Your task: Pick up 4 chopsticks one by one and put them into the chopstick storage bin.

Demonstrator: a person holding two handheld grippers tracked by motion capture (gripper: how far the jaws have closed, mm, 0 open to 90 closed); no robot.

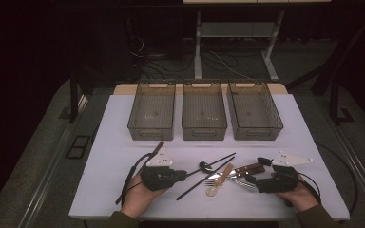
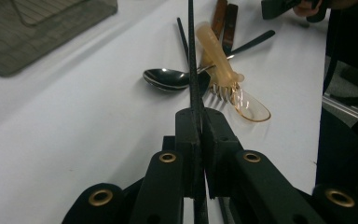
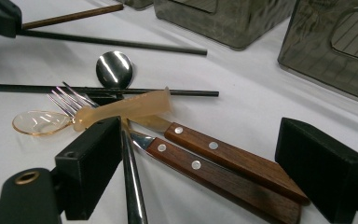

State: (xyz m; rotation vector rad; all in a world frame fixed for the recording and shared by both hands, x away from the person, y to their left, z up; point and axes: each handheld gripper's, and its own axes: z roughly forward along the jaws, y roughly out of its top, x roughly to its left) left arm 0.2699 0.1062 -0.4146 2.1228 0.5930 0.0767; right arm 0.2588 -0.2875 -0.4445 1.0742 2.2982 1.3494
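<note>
Lab: dark room, cabled floor (image 1: 218,59)

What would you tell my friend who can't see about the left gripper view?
The left gripper pinches a thin black chopstick that points away over a white table. Beyond lie a shiny metal spoon, a fork and a clear amber plastic spoon.

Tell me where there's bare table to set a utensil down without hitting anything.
Bare table lies between the three bins and the utensil pile, and along the near edge. It is crowded mid-table, where the left gripper, shut on a black chopstick, and the right gripper meet the pile.
</note>
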